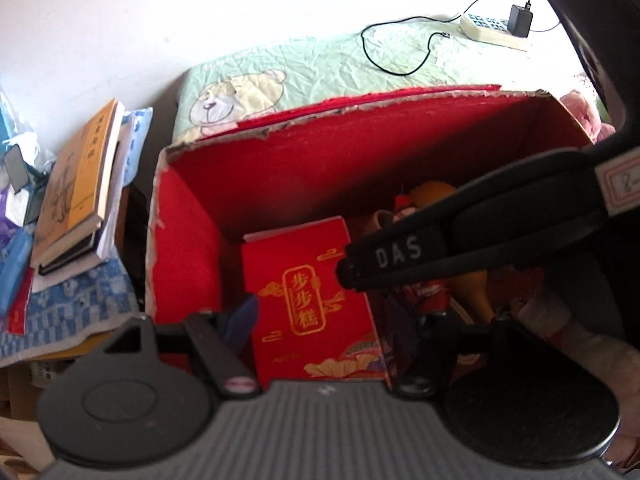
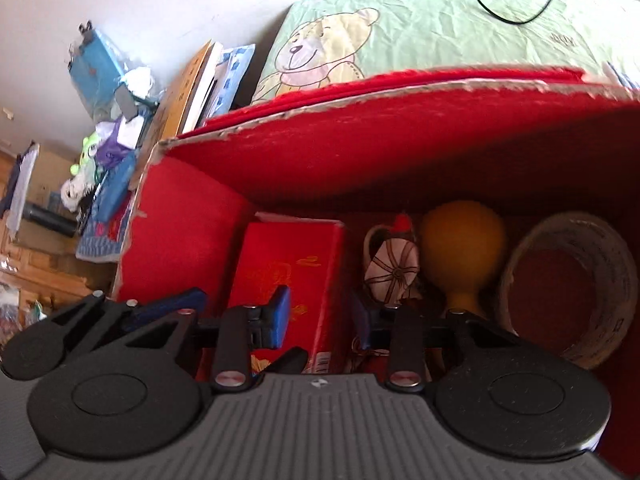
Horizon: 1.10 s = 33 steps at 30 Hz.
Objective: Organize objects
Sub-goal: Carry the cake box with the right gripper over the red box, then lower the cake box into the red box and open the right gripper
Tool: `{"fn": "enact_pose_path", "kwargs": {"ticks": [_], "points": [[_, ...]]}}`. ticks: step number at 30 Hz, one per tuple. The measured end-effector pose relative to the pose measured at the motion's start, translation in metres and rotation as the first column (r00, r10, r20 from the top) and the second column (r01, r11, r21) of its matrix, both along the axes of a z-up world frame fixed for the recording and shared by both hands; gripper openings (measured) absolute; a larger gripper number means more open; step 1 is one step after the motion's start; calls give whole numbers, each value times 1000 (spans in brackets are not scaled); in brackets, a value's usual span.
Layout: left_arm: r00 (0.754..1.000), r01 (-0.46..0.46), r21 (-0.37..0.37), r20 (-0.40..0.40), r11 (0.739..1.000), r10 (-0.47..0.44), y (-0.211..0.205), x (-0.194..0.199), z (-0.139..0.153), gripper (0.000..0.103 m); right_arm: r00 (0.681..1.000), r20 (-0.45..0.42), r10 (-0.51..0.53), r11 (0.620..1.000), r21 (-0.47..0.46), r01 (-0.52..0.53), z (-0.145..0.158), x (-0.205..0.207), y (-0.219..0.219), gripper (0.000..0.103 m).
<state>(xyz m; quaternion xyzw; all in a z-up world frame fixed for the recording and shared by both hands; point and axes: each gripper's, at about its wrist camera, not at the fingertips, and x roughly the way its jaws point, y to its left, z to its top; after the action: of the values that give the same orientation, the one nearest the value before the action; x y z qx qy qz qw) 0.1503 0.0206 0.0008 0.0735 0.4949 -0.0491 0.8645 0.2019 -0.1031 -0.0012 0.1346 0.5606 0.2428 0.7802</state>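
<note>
Carton (image 2: 192, 216), red, open-topped, beside quilt (image 2: 460, 20). Inside, left to right: red packet (image 2: 292, 256) on edge, small figurine (image 2: 392, 268), yellow gourd (image 2: 460, 248), tape roll (image 2: 600, 264). My right tongs (image 2: 322, 312) straddle the packet's right edge, jaws apart, not pinching. My left tongs (image 1: 320, 320) gape over the packet too.

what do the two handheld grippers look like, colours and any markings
Both are black with a grey ribbed base, round black discs on either side and silver pivot screws. The right gripper has blue finger pads; its body carries white "DAS" lettering and a handwritten label. The left gripper shows a blue pad too.
</note>
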Motion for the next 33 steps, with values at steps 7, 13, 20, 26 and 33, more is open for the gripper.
{"fn": "enact_pose_path", "kwargs": {"ticks": [7,13,20,26,33], "points": [[1000,-5,-9,-7,1000,5,-6,9,-1,69,996,-38,-85,994,71,87,-7,0,-18,36],[1000,-4,1,2,1000,4,-12,18,-2,70,991,-5,-130,988,80,130,-2,-3,-24,36],[1000,-14,43,26,999,13,-15,27,-4,75,980,99,-175,984,60,170,10,-12,-30,36],[999,-32,51,13,998,32,-14,36,-10,77,963,189,-190,975,-81,208,19,-17,-47,36],[999,-35,36,-12,999,35,-12,40,-14,82,949,158,-272,956,-70,285,9,-10,-61,36]]}}
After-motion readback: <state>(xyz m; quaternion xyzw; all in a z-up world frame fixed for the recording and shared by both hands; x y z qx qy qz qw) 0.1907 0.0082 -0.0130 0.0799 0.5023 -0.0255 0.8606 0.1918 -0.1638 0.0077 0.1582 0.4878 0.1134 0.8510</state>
